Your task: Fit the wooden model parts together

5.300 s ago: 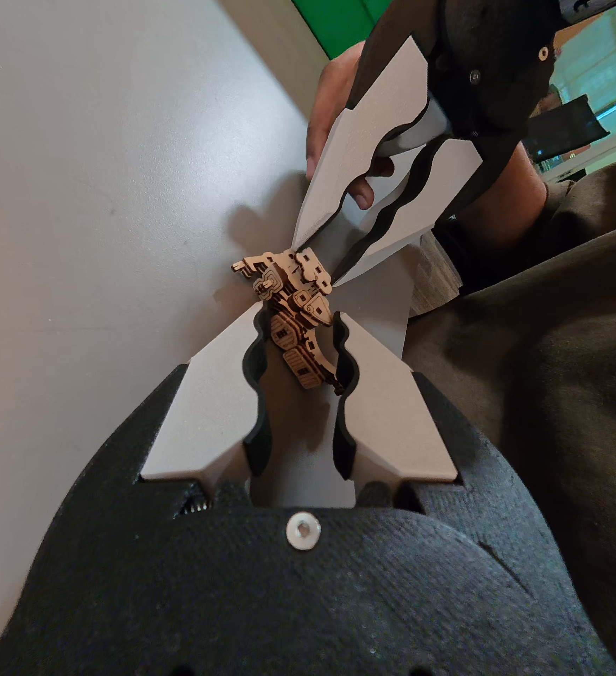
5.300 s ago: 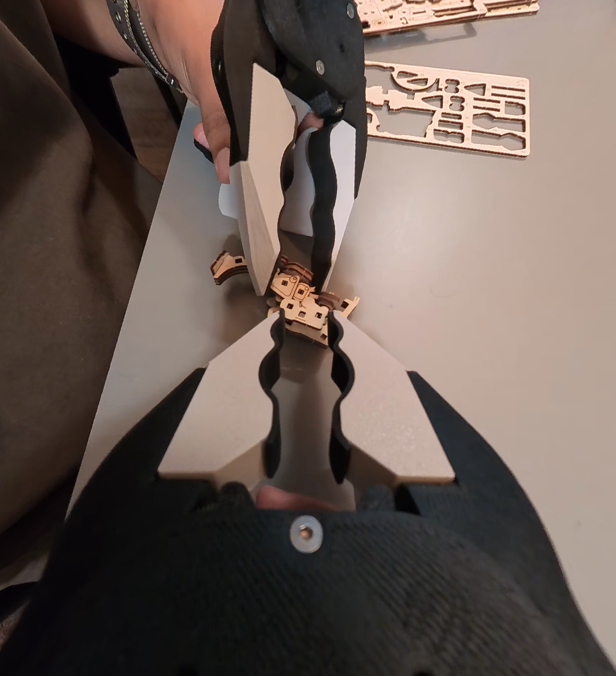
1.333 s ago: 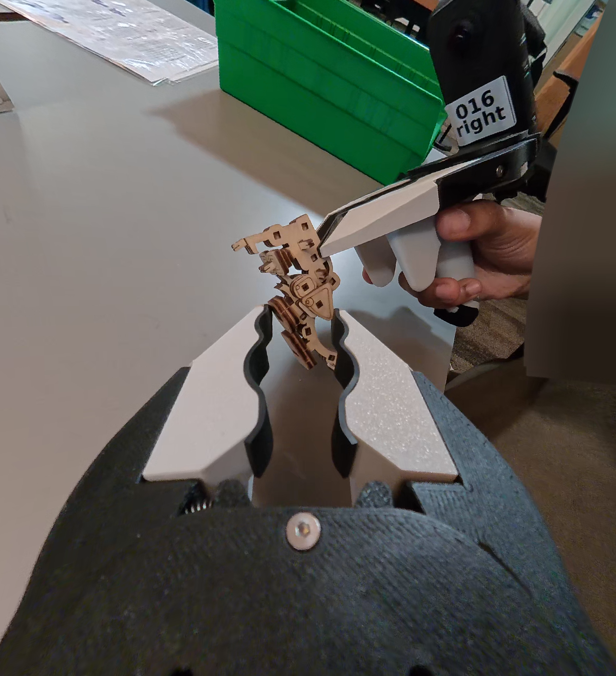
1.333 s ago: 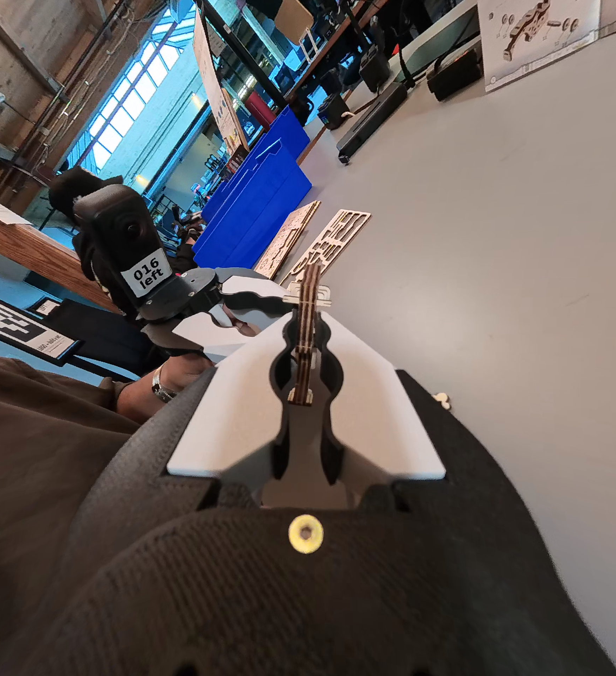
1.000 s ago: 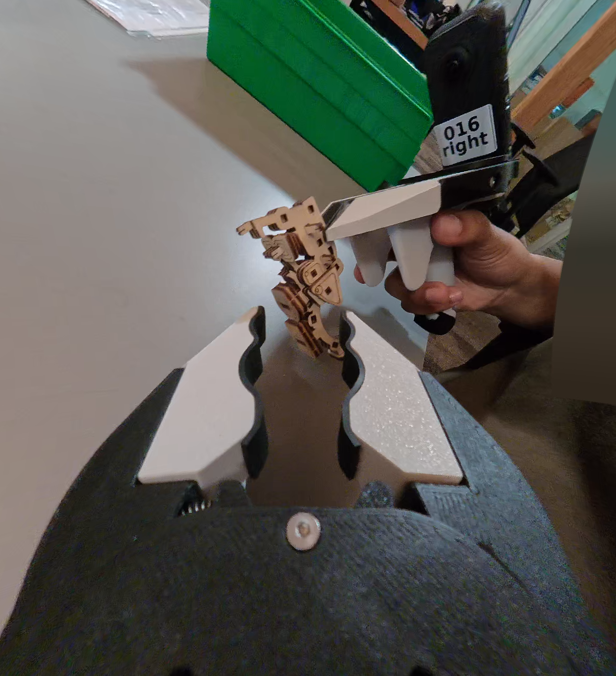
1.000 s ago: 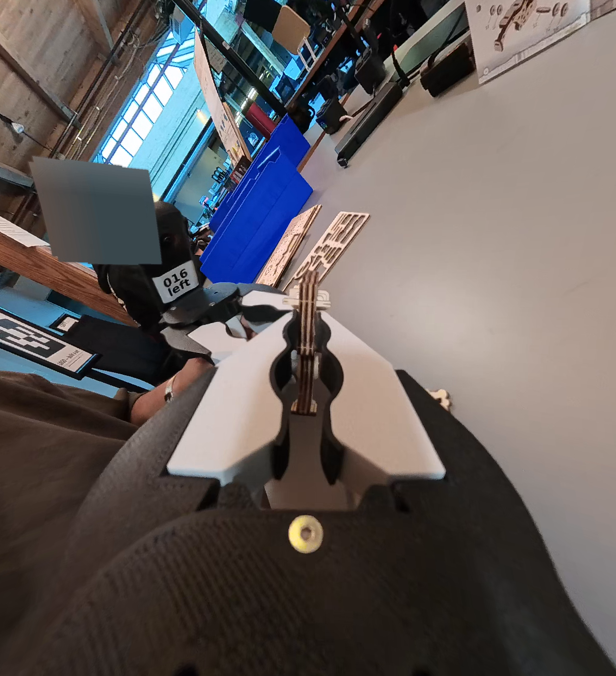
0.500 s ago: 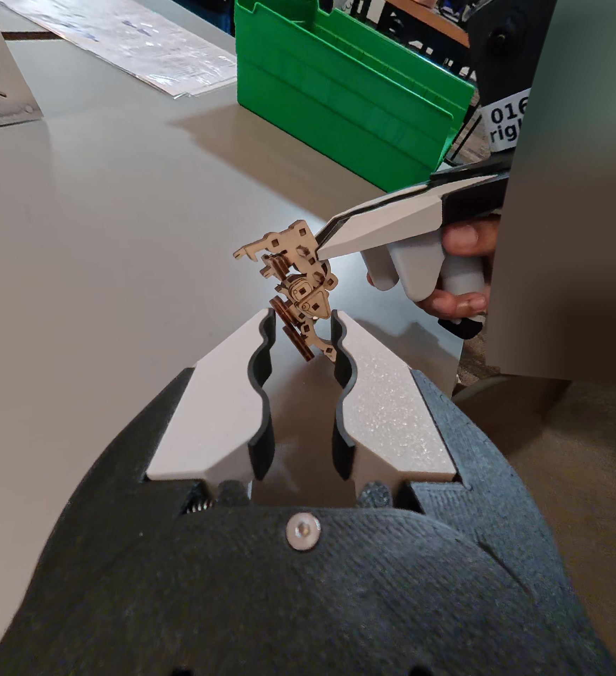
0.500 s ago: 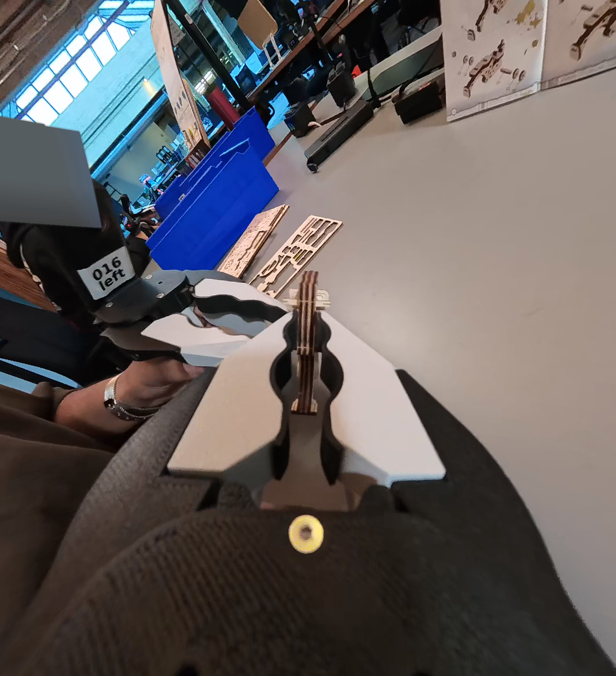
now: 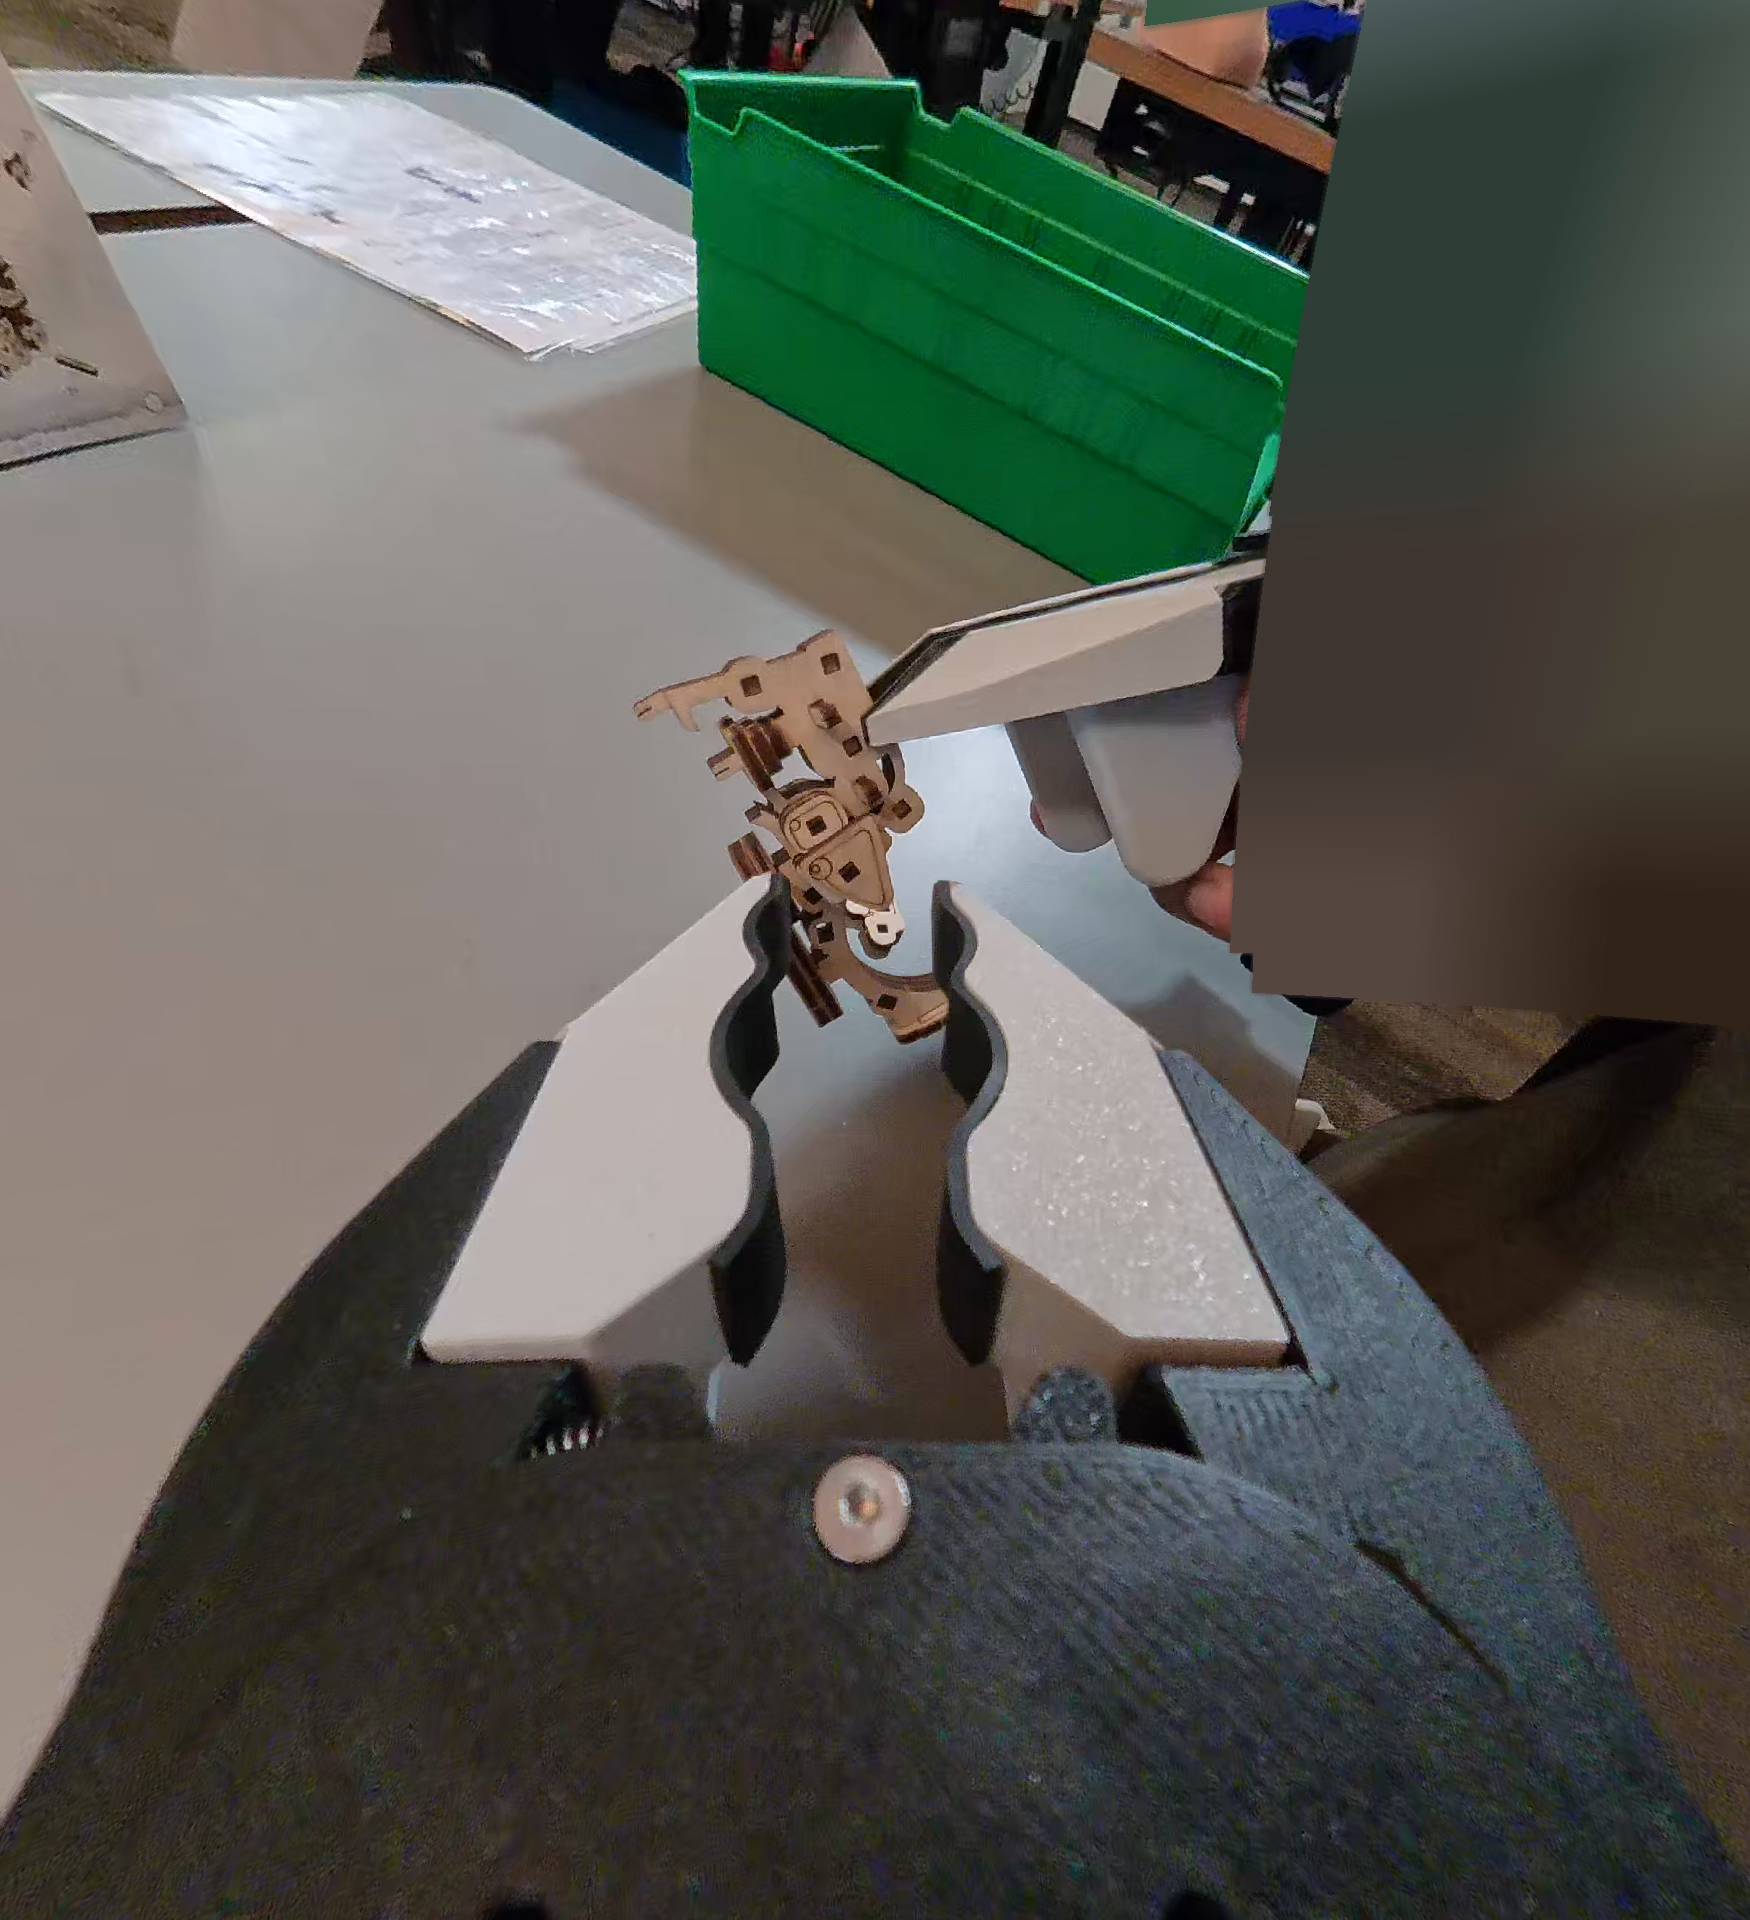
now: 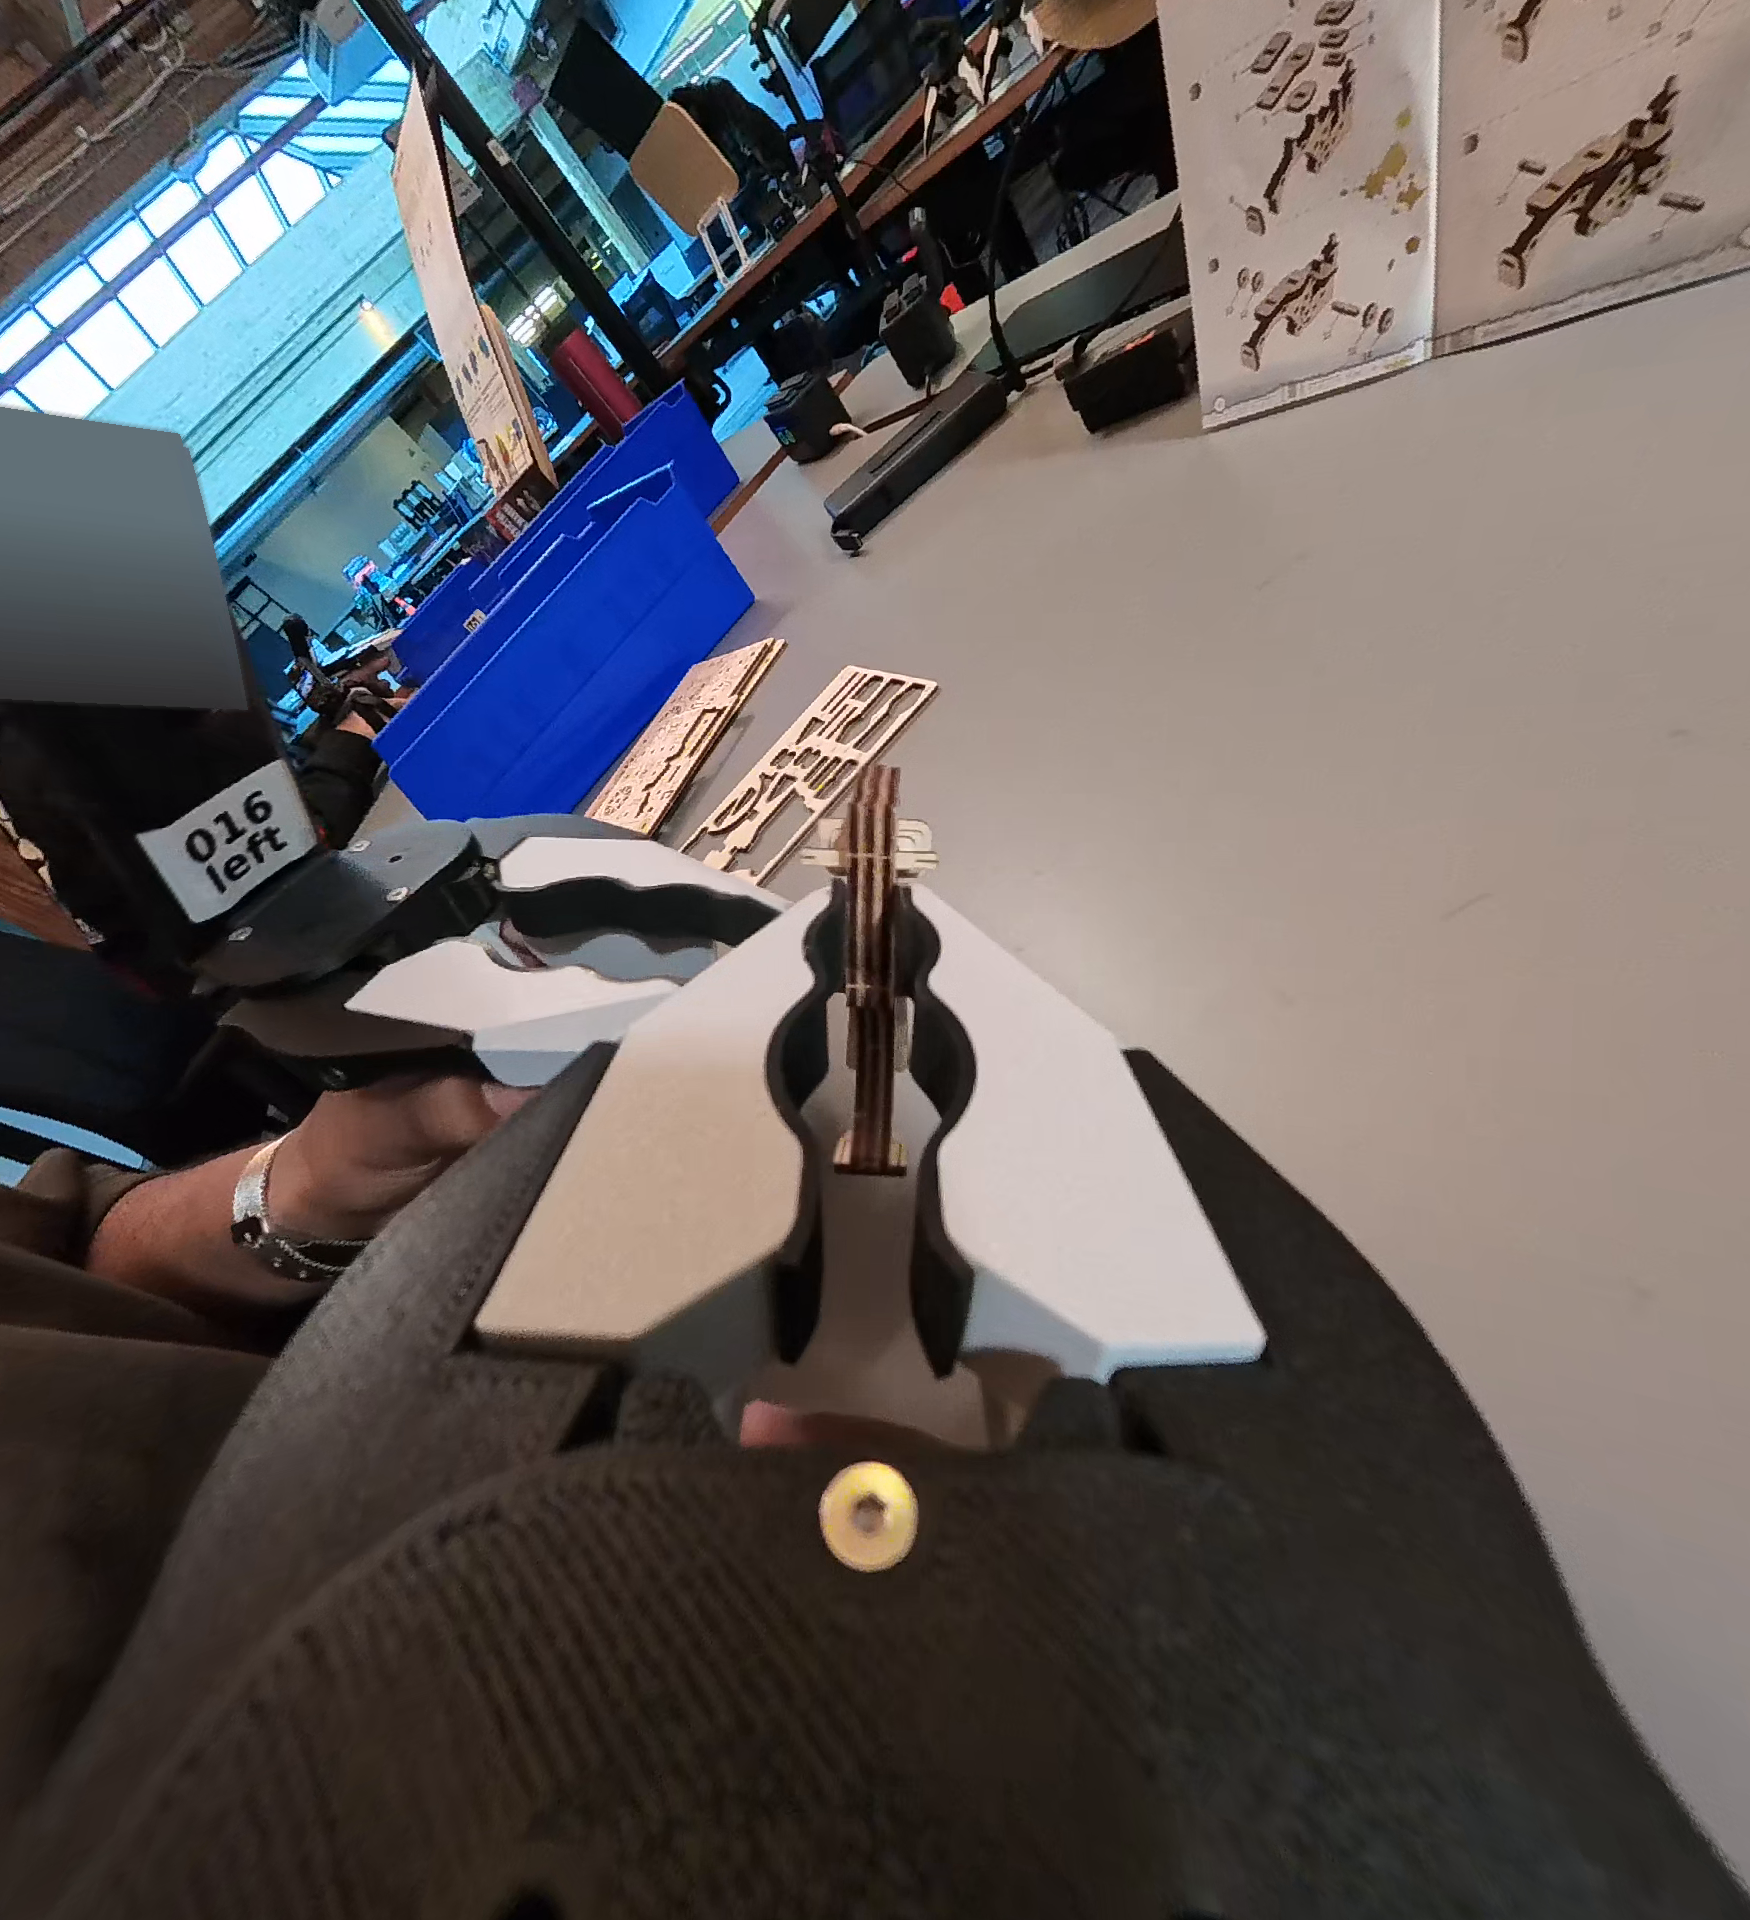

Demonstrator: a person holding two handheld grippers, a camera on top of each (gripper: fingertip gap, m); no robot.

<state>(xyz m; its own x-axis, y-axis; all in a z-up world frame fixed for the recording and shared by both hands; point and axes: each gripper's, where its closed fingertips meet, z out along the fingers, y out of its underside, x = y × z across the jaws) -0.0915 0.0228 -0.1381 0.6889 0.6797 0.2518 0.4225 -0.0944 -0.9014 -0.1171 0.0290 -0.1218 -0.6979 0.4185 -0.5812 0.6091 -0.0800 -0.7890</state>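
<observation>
Left wrist view first: the left hand-held gripper (image 9: pixel 855 904) stands open, its fingers apart on either side of the lower end of the wooden model (image 9: pixel 817 831), and contact cannot be judged. The right hand-held gripper (image 10: pixel 866 904) is pinched tight on the model's upper edge, holding it clear above the grey table (image 9: pixel 279 675). Farther back on the table stand a green bin (image 9: pixel 985 343) and plastic-covered sheets (image 9: pixel 414 218). On the other side lie two wooden part sheets (image 10: pixel 819 758) beside blue bins (image 10: pixel 580 634), with upright instruction pages (image 10: pixel 1473 177) behind, then workbenches and high windows.
</observation>
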